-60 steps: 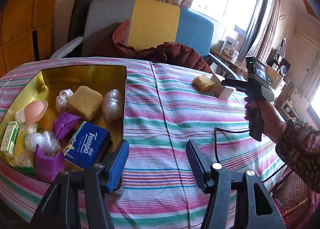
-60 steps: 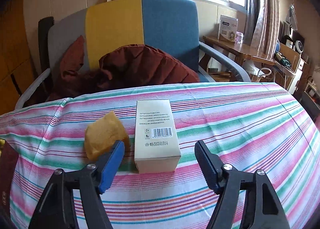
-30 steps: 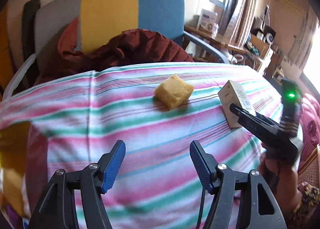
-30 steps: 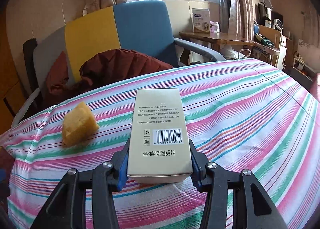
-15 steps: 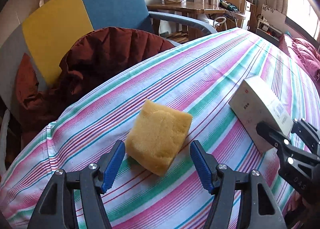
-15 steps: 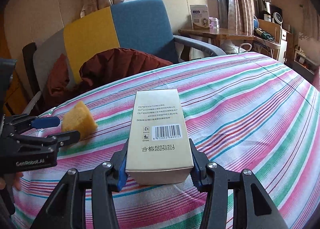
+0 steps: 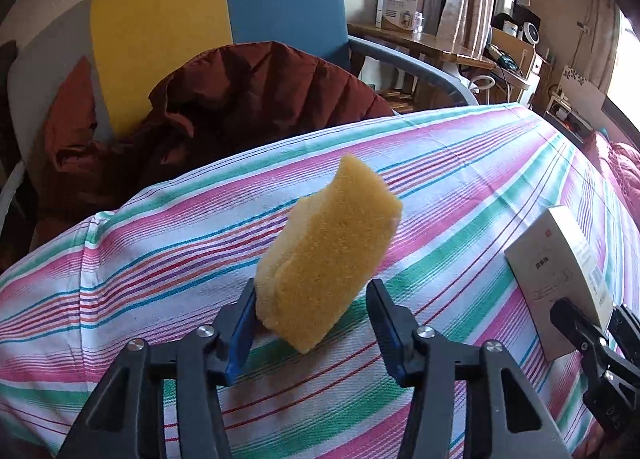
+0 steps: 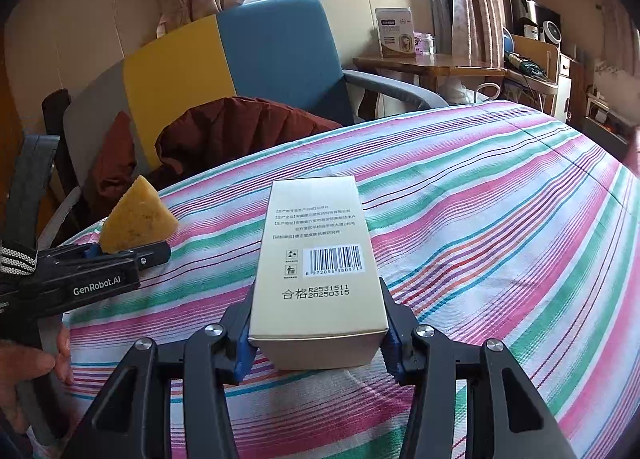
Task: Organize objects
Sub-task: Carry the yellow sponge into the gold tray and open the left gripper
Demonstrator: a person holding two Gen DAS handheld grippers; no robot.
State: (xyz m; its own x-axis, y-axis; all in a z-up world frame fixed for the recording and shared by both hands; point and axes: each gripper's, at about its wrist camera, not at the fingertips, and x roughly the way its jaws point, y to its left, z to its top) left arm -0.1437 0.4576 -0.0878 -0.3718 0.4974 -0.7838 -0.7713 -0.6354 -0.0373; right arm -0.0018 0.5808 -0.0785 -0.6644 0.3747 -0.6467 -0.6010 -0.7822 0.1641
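Note:
A yellow sponge sits tilted between the fingers of my left gripper, lifted off the striped tablecloth. The left finger touches it; the right finger looks slightly apart from it. The sponge also shows in the right wrist view, held in the left gripper. My right gripper is shut on a cream carton box with a barcode, held just above the cloth. The box also shows in the left wrist view.
A blue, yellow and grey armchair with a dark red jacket stands behind the table. A wooden side table with a white box stands at the back right. The striped cloth stretches to the right.
My left gripper has closed in on the yellow sponge and lifted it, tilting it up. My right gripper keeps holding the box, barely moved.

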